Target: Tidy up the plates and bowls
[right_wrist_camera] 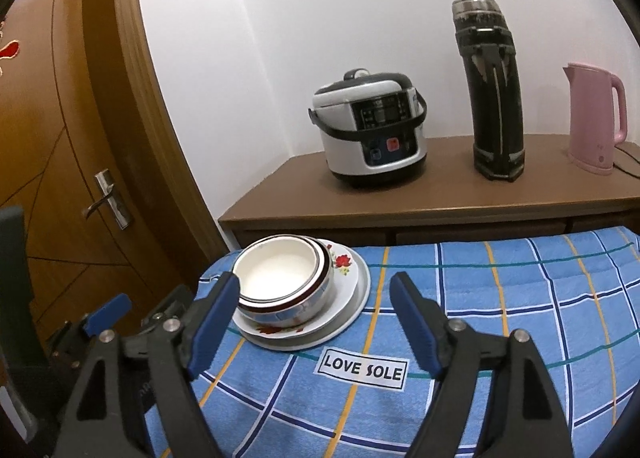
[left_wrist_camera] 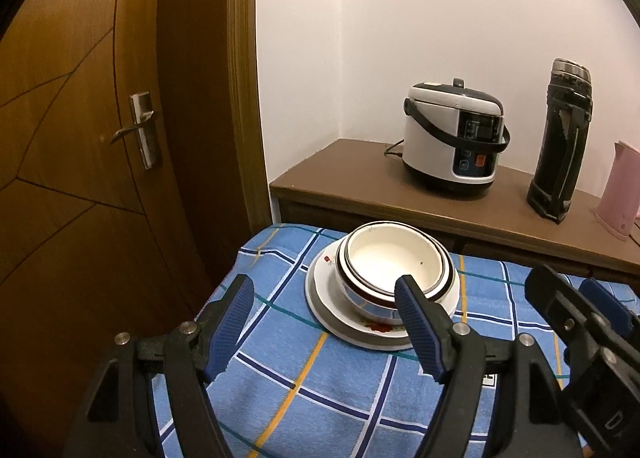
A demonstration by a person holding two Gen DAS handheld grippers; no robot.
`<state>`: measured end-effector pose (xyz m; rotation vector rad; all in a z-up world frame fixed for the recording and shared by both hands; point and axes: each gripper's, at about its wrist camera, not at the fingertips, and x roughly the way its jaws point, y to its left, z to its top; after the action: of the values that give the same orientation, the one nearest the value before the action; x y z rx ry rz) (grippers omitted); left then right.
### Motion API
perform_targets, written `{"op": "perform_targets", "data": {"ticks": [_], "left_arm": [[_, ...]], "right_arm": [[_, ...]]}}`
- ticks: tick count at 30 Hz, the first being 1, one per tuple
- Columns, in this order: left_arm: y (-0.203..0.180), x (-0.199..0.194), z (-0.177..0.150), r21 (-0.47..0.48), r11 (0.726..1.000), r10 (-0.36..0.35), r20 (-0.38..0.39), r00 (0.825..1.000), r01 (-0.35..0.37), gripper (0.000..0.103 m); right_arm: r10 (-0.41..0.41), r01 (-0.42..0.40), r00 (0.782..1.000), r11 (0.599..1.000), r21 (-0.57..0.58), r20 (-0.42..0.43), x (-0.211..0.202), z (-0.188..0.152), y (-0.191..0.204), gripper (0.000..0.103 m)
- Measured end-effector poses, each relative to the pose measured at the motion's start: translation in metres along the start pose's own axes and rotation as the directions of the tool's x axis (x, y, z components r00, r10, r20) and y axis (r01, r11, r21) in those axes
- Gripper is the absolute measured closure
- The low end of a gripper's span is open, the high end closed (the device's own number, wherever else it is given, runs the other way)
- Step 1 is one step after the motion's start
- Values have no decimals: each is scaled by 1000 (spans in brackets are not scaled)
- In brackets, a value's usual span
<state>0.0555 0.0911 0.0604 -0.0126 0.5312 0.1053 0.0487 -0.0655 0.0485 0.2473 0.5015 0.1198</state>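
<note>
Blue-padded, your left gripper (left_wrist_camera: 324, 298) and right gripper (right_wrist_camera: 316, 298) are both hanging released, holding nothing. Beyond them, nested bowls (right_wrist_camera: 286, 278) are sitting on stacked plates (right_wrist_camera: 352, 294) on the checked cloth (right_wrist_camera: 500, 298), with a rice cooker (right_wrist_camera: 370, 134) farther back.

both tools look alike. the left gripper (left_wrist_camera: 324, 290) and the right gripper (right_wrist_camera: 314, 288) each have two black plastic arms, shaped like clamp jaws with triangular cut-outs. silver round rivets sit at the pivots. ribbed blue pads (left_wrist_camera: 416, 322) line the inner faces of the fingers.
</note>
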Motion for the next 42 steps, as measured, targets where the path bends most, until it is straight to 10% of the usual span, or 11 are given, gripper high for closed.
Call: {"op": "perform_targets", "data": {"ticks": [42], "left_arm": [[10, -27, -6, -21, 1000, 5, 72, 997, -3, 26]], "right_arm": [[-25, 24, 994, 1000, 12, 109, -34, -8, -9, 12]]}}
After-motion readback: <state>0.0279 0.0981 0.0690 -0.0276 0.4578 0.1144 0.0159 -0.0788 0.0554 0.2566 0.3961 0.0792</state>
